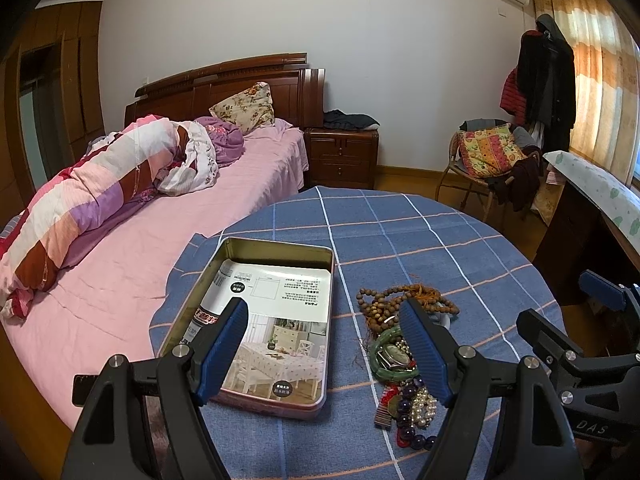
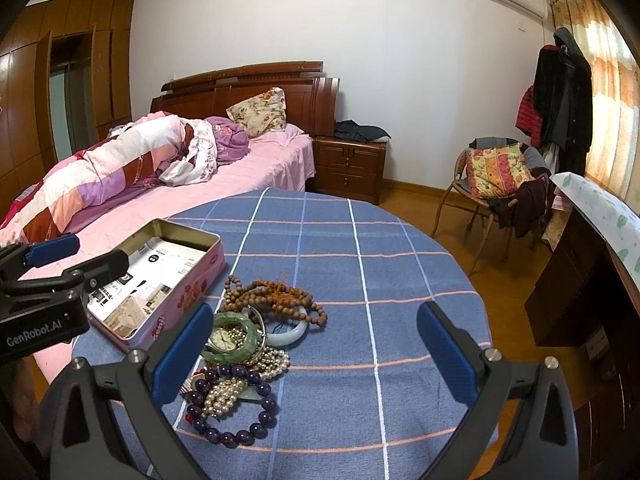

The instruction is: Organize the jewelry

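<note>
Hovering spread and empty, right gripper (image 2: 316, 354) nearer the jewelry heap (image 2: 244, 356) by its left jaw, left gripper (image 1: 326, 354) over tin (image 1: 276, 320), likewise open.

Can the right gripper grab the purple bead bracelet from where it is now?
Probably yes. The right gripper is open and empty, and the purple bead bracelet lies at the near edge of the pile, uncovered apart from the pearls across it.
</note>
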Motion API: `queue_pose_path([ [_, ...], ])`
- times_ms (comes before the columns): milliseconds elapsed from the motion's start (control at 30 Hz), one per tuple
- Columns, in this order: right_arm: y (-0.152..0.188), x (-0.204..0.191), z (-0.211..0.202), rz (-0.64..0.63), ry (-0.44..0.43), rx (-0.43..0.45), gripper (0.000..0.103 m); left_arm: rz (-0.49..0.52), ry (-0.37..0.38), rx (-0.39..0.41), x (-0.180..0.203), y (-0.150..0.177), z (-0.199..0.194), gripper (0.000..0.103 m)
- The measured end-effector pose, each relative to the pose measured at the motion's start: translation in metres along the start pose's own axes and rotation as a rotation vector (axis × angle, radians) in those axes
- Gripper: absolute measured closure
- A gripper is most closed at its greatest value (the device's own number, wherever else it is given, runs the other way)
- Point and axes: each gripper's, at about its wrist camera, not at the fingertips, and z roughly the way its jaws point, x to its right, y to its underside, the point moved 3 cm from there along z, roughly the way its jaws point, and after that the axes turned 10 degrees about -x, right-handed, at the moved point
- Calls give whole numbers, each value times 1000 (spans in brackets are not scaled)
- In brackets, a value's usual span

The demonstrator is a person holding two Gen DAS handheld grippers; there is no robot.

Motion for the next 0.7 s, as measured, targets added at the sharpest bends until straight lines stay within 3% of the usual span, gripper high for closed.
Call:
queue_pose_path([
  [700, 0, -1, 1, 2, -1, -1, 0, -6, -8, -1, -4, 1, 1, 25],
])
